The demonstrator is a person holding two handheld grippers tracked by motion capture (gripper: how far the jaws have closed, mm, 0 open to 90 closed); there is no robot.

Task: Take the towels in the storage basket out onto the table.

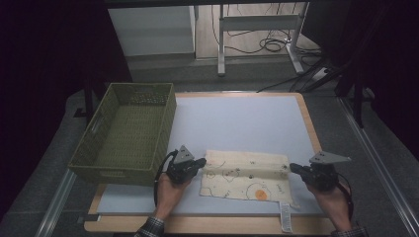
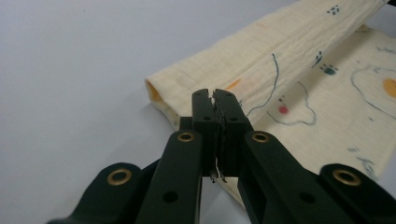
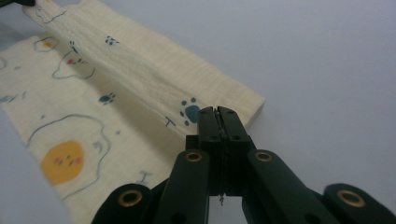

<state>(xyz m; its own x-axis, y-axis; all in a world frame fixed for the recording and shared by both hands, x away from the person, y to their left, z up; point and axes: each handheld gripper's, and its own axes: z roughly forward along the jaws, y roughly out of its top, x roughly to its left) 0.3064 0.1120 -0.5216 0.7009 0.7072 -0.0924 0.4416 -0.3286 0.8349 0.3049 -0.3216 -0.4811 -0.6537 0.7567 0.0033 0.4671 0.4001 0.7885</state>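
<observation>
A cream cloth [image 1: 244, 181] printed with eggs and paw marks lies on the pale blue mat near the front edge. Its far edge is folded over toward me as a raised strip [image 1: 247, 162] running between the two grippers. My left gripper [image 1: 201, 162] is shut on the strip's left corner; in the left gripper view a sliver of fabric shows between the closed jaws [image 2: 215, 100] and the cloth [image 2: 299, 70] stretches away. My right gripper [image 1: 292, 168] is shut on the strip's right corner, seen close in the right gripper view [image 3: 219, 116] beside a blue paw print on the cloth [image 3: 140, 74].
A green woven basket [image 1: 165, 126] with nothing in it stands on the table's left side, close to my left hand. The pale blue mat [image 1: 237, 116] stretches behind the cloth. A white label [image 1: 285, 217] hangs off the cloth's front right corner. A desk frame and cables stand beyond the table.
</observation>
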